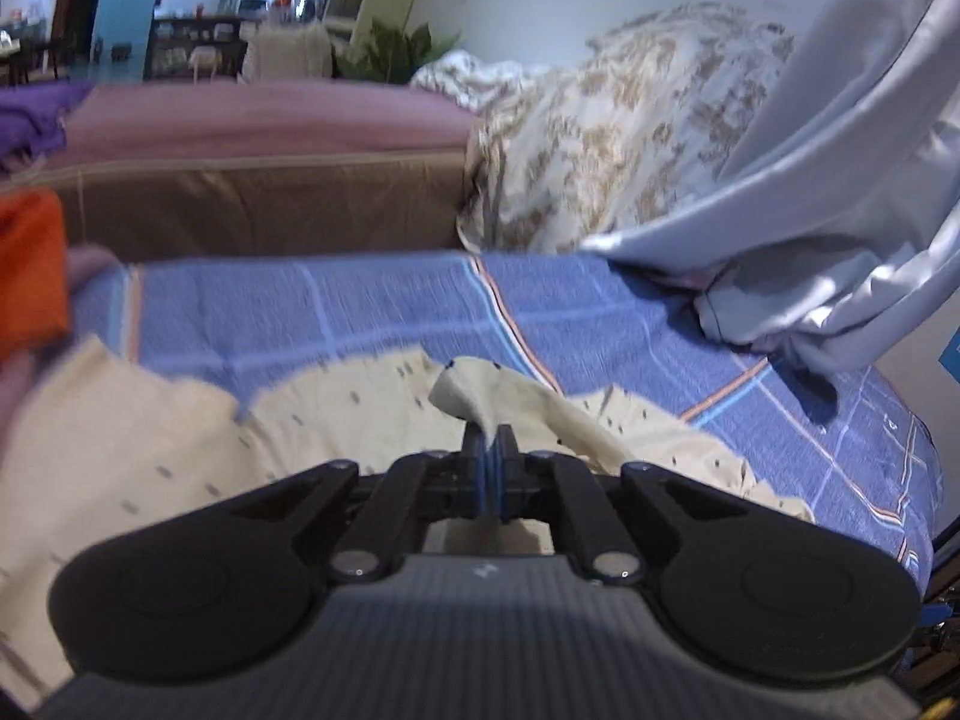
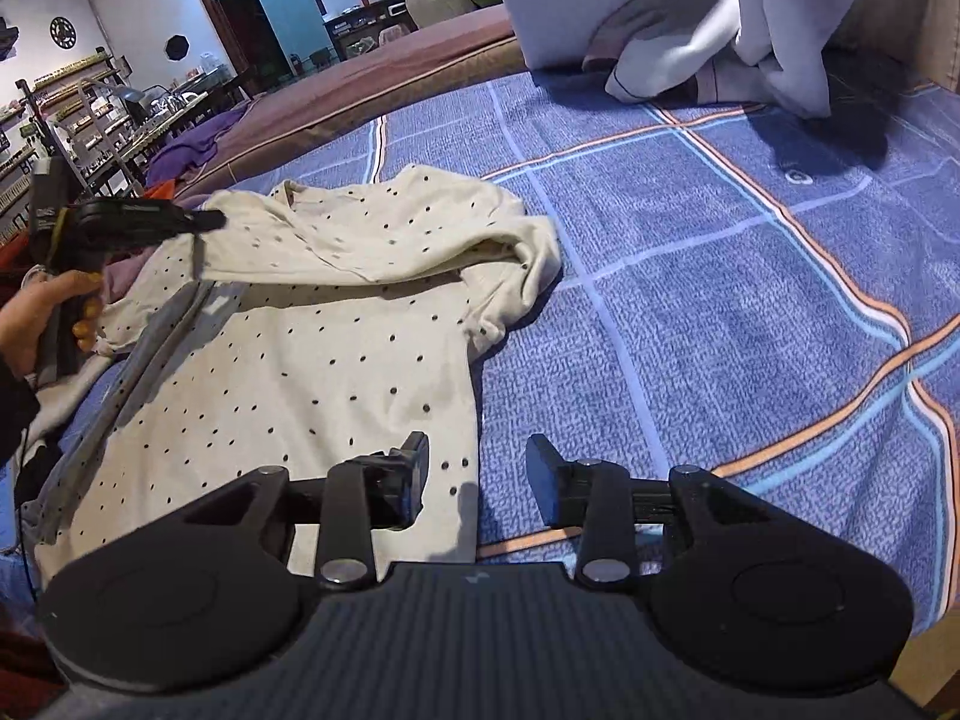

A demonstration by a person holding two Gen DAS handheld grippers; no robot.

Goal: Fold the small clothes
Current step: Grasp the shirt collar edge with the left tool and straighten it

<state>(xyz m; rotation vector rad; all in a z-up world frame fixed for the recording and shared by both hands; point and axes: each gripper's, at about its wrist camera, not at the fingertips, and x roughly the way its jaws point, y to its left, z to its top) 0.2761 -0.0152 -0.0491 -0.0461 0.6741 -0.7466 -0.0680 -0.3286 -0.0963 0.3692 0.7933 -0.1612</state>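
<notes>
A: Nearest the lens, right hand-held gripper: jaws apart, nothing between them, over the shirt's hem edge. Shirt is cream with dark dots, lying on the blue checked bed, top part already doubled over.

B: Left hand-held gripper?

A: Clamped tight on a pinch of shirt cloth; a peak of fabric stands up past the fingers. In the right view it sits at the shirt's far left side, a hand on its handle.

B: Risks, biggest first?

A: Only one side is held. If the left pulls across, I'd expect the whole shirt to drag over the bed instead of folding, since the right pins nothing. Next, the bunched sleeve at the right edge could get trapped in the fold. Smallest: the pinch looks thin, so it may slip out mid-carry.
</notes>
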